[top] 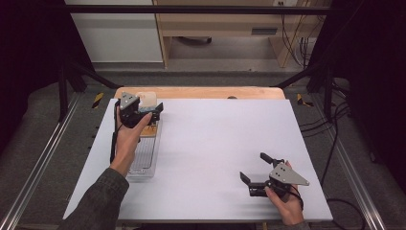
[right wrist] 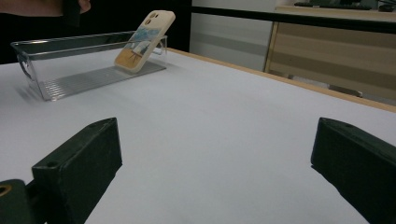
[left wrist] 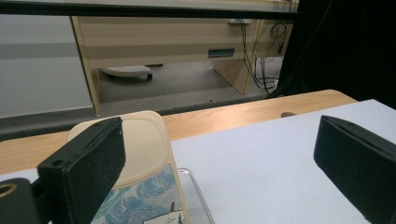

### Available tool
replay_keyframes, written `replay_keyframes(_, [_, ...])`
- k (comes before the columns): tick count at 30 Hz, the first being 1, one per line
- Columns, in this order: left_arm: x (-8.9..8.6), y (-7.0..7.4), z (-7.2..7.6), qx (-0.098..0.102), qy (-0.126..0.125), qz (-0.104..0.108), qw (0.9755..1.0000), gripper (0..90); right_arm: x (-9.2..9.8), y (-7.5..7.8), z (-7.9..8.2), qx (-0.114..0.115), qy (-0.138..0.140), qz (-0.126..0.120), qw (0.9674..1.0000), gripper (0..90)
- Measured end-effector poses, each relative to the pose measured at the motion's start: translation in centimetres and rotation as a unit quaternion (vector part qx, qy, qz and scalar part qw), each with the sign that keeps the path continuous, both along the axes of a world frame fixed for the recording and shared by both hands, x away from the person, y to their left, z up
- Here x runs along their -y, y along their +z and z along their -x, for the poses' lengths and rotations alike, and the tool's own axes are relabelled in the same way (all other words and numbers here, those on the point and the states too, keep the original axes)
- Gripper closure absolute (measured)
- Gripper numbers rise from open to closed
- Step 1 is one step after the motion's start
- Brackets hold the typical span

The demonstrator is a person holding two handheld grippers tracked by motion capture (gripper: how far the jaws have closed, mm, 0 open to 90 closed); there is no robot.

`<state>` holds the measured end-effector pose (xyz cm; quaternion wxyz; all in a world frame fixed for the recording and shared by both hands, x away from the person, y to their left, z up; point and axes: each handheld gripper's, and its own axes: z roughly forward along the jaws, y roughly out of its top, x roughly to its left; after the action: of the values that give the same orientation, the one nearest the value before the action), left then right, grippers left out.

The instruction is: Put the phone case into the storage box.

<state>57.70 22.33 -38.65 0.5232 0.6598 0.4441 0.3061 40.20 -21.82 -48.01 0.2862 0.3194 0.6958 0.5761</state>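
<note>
Left claw at the phone case in the clear tray

The phone case (right wrist: 144,41) leans tilted against the far end wall of the tray (right wrist: 70,77), its lower edge on the tray floor, at the table's (top: 215,143) far left. The left claw (top: 146,114) hovers right at the case with its jaws spread; in the left gripper view the case (left wrist: 140,154) sits beside the left jaw rather than between the two, so nothing is pinched yet. The right claw (top: 256,172) rests near the table's near right edge, jaws spread and empty, well apart from the tray. This looks like the approach for a pick: next the left claw likely needs to shift sideways until both jaws straddle the case, then close on it.
</note>
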Motion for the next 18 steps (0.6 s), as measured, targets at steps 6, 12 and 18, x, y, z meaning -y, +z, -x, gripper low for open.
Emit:
replay_keyframes(6, [0.1, 0.1, 0.2, 0.002, -0.010, 0.003, 0.9999, 2.0, 0.0, 0.0, 0.0, -0.001, 0.000, 0.001, 1.0000, 2.0])
replay_keyframes(12, [0.2, 0.0, 0.6, 0.005, -0.019, 0.005, 0.9998, 1.9, -0.1, 0.0, 0.0, 0.000, 0.003, 0.002, 1.0000, 2.0])
replay_keyframes(18, [0.1, 0.3, 1.1, 0.009, -0.023, 0.008, 0.9997, 1.9, -0.1, 0.0, 0.0, 0.001, 0.004, 0.002, 1.0000, 1.9])
